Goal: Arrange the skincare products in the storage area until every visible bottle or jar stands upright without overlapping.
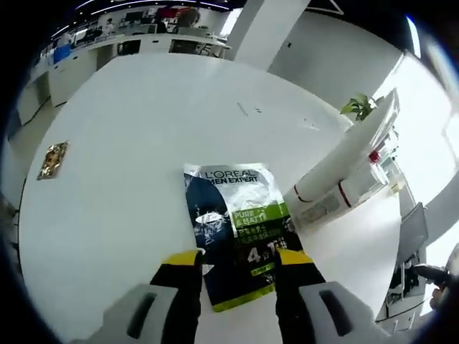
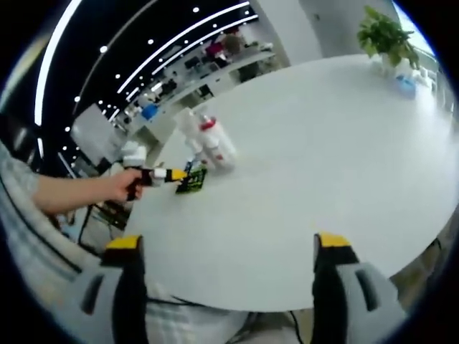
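In the left gripper view, the left gripper [image 1: 237, 258] is held low over the white surface [image 1: 143, 143], its two yellow-tipped jaws spread apart with nothing clasped between them. Directly ahead of the jaws, and partly framed by them, a flat sachet [image 1: 233, 229] is seen lying face up on the surface, printed in dark blue, green and white with a skincare brand name. Just beside the sachet, on the side away from the surface's middle, two white tubes [image 1: 341, 179] are seen lying on their sides, close together, each with a red band near its end. Well apart from the sachet, toward the far edge of the surface, a small gold-coloured packet [image 1: 52, 159] lies flat. Beyond the tubes a green plant [image 1: 358, 106] is seen near the surface's edge.

In the right gripper view, the right gripper [image 2: 228, 242] is held at the near edge of the surface [image 2: 323, 143], jaws wide apart and unloaded. Across the surface, the left gripper [image 2: 174, 175] is seen in a hand [image 2: 118, 185], its tips reaching the sachet [image 2: 192, 180]. Just beside the sachet the white tubes [image 2: 211, 143] are seen. Well apart from the sachet, at the far rim of the surface, the plant [image 2: 387, 32] is seen.
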A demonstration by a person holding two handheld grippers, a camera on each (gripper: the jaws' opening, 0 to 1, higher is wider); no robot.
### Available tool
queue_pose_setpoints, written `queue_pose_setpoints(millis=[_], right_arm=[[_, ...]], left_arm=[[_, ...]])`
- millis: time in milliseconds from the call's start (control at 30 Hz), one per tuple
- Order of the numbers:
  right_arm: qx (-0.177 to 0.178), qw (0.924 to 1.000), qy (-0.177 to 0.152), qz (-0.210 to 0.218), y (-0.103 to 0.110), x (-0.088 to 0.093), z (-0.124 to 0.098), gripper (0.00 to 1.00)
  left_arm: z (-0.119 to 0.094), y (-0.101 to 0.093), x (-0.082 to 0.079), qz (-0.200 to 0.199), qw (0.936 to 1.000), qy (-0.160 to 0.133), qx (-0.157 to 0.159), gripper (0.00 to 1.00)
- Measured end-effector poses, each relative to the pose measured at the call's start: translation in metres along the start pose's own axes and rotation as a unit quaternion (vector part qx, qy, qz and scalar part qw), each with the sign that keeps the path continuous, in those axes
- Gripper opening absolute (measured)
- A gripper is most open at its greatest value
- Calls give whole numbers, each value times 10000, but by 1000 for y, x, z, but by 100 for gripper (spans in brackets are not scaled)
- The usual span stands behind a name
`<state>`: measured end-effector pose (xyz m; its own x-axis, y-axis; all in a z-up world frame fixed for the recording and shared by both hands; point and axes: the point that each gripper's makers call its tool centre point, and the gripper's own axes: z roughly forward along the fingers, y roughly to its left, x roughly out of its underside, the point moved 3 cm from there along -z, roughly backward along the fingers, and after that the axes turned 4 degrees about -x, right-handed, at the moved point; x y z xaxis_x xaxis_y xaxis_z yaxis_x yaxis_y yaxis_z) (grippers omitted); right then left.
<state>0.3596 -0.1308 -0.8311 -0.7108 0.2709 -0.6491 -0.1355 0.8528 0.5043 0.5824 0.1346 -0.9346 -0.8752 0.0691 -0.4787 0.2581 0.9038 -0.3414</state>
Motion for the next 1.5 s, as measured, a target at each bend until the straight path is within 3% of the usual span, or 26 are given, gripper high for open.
queue_pose_setpoints(millis=[367,533,700,733,800,900,933,1000,1100,1233,1300,1433,1500], right_arm=[[-238,9995,118,-185,22,0,27,95],[-469,9981,179,-347,41,-3,50,96],[-706,9961,236,-466,61,-6,71,96],[-770,9954,262,-507,66,-6,75,96],[-842,9944,313,-552,71,-5,81,96],[-969,9925,373,-644,81,-4,90,96],[-992,9921,386,-660,83,-4,92,96],[-1070,9910,391,-701,88,-5,99,96],[-1169,9895,412,-749,96,-5,106,96],[-1358,9863,427,-837,107,-5,111,95],[-1430,9851,420,-859,111,-5,114,93],[-1570,9821,423,-952,120,-3,118,89],[-1645,9806,423,-980,125,-2,120,89]], left_arm=[[-30,16,11,-240,9995,-206,88,40],[-55,33,25,-681,9966,-425,208,42],[-78,52,31,-641,9963,-530,226,44],[-84,55,32,-692,9955,-589,270,44],[-95,52,35,-817,9925,-646,643,44],[-107,55,42,-797,9909,-756,775,50],[-110,54,42,-732,9890,-929,890,54],[-118,58,54,-691,9899,-906,843,57],[-127,68,73,-239,9949,-734,654,49],[-145,68,93,214,9943,-646,816,37],[-154,75,105,493,9953,-487,676,36],[-168,85,116,708,9950,-548,440,19],[-174,90,121,600,9958,-584,360,16]])
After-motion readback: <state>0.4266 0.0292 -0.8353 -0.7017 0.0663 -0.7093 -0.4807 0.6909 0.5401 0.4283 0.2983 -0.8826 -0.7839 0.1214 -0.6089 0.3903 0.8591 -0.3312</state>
